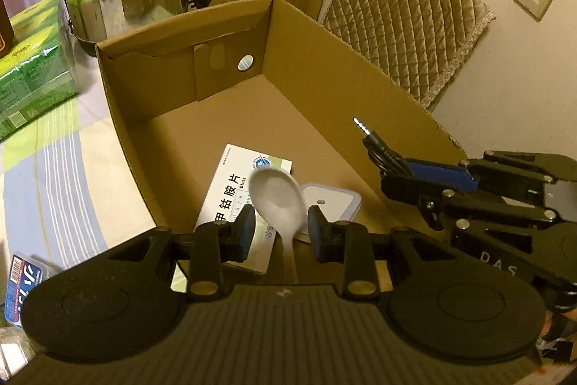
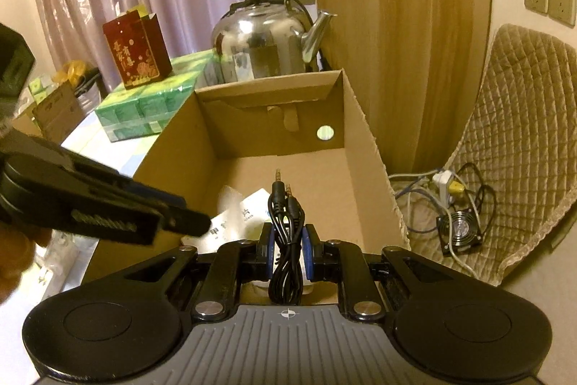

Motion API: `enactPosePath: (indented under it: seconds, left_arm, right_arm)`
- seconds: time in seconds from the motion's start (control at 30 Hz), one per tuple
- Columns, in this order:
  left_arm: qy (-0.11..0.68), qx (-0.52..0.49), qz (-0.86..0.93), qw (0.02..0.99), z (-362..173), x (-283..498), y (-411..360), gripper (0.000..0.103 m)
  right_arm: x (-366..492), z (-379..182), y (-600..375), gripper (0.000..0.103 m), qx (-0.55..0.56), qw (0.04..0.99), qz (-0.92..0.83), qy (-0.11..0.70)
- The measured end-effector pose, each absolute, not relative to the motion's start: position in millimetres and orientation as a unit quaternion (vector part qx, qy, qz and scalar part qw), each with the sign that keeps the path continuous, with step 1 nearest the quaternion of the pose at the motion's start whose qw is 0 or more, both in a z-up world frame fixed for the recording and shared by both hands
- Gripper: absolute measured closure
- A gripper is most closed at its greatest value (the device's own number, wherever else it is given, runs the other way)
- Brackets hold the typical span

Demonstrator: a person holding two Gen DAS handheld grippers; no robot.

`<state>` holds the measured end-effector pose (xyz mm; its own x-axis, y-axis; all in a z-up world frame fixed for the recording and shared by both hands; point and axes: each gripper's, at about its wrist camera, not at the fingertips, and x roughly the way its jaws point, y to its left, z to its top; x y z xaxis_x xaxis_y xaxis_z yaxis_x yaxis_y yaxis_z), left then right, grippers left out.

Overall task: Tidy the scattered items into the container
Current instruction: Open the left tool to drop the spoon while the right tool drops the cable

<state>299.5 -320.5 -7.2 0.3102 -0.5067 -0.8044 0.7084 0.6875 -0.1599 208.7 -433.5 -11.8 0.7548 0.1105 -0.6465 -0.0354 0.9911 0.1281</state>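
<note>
The spoon (image 1: 279, 201) hides part of the medicine box (image 1: 234, 201) lettering.

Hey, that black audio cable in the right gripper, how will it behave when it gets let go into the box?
The cable is probably floppy: it hangs in loose loops between the right gripper's pads. It likely weighs little, being thin. Dropped into the box, it should slump rather than roll, though the loops may spring open and the plugs could snag.

Left gripper (image 1: 277, 222): black linkage arms, silver pivot pins, blue pads on the fingers (image 1: 246, 222), ribbed grey housing flanked by two round black discs. Right gripper (image 2: 287, 242): same build; a white crosshair mark is printed on its housing, letters "DAS" on one side.
</note>
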Motion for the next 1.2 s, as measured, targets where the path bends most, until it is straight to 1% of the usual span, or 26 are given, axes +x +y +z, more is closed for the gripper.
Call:
enactPosePath:
  seconds: [0.4, 0.67, 0.77, 0.93, 1.03, 1.07, 1.2]
  left_arm:
    - [0.403, 0.097, -0.371, 0.831, 33.7, 287.4, -286.6, 0.077]
    - [0.394, 0.077, -0.359, 0.843, 44.5, 280.9, -255.0, 0.077]
    - [0.393, 0.070, -0.354, 0.846, 44.1, 278.5, -244.1, 0.077]
    - [0.395, 0.056, -0.342, 0.851, 43.6, 276.4, -225.4, 0.076]
    - [0.393, 0.048, -0.334, 0.855, 46.6, 270.7, -212.2, 0.075]
    - [0.392, 0.047, -0.331, 0.857, 48.0, 268.2, -207.8, 0.073]
    - [0.387, 0.036, -0.319, 0.864, 54.2, 251.9, -186.7, 0.070]
  right_arm:
    - [222.2, -19.2, -410.3, 0.090, 0.040, 0.919, 0.074, 0.384]
    - [228.4, -26.0, -400.0, 0.089, 0.033, 0.919, 0.077, 0.386]
    - [227.0, -23.8, -400.2, 0.077, 0.032, 0.921, 0.072, 0.382]
    - [211.8, -9.3, -404.1, 0.071, 0.050, 0.930, 0.060, 0.359]
    - [196.1, 2.7, -402.1, 0.058, 0.058, 0.935, 0.060, 0.343]
    - [190.2, 7.0, -400.8, 0.052, 0.061, 0.937, 0.060, 0.337]
    - [164.1, 25.8, -389.9, 0.044, 0.072, 0.944, 0.066, 0.315]
